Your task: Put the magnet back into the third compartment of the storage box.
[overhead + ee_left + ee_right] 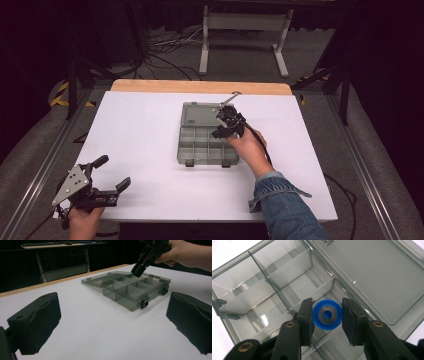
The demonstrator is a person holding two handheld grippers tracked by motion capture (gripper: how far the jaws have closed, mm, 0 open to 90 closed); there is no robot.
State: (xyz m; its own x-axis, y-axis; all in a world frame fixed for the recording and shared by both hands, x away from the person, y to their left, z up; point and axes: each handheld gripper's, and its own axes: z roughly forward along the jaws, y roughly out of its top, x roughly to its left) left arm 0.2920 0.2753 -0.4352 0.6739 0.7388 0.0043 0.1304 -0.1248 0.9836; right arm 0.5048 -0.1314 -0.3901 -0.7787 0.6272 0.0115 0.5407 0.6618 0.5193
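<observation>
A grey clear organizer box (179, 150) lies open mid-table, its lid (200, 114) flat behind it and its compartments (287, 272) bare. My right gripper (223, 123) hovers over the box's back right part. It is shut on a small blue disc (318, 318) with a grey hub, which sits above a compartment near the lid hinge. The left gripper view shows that disc (133, 274) as a blue tip under the right gripper (140, 265), just above the box (130, 303). At the table's front left corner my left gripper (114, 171) stands open and holds nothing, its pads (37, 322) wide apart.
The white table top (140, 140) has a wooden strip (200, 86) along its far edge. A metal stand (245, 30) and loose cables (165, 50) lie on the floor beyond. The right gripper's cable (260, 142) trails across the table beside the box.
</observation>
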